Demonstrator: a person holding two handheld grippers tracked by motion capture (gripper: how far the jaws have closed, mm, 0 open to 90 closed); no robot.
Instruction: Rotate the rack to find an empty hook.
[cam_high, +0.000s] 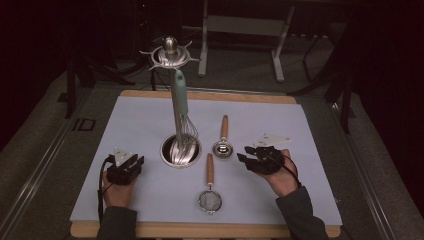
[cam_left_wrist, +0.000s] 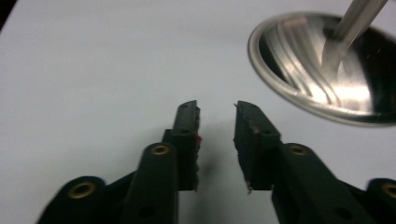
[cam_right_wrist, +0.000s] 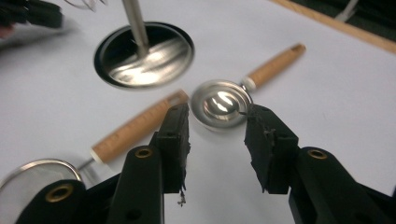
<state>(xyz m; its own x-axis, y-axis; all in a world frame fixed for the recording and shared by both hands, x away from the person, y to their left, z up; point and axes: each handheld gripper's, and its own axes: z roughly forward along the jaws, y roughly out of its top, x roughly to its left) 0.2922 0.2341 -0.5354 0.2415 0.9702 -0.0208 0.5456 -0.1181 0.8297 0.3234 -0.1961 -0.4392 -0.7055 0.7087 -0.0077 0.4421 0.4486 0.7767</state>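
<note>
Your right gripper (cam_right_wrist: 215, 125) hovers with released jaws just short of the measuring scoop (cam_right_wrist: 220, 103); your left gripper (cam_left_wrist: 216, 122) rests empty, jaws apart.

Glossy metal scoop (cam_right_wrist: 223, 105) — matt wooden handle (cam_right_wrist: 274, 65)

A steel utensil stand (cam_high: 180, 150) holds a hanging whisk (cam_high: 183, 125), with the left gripper (cam_high: 125, 169) to its left and a metal scoop (cam_high: 222, 145), small strainer (cam_high: 210, 196) and right gripper (cam_high: 260, 157) to its right.
</note>
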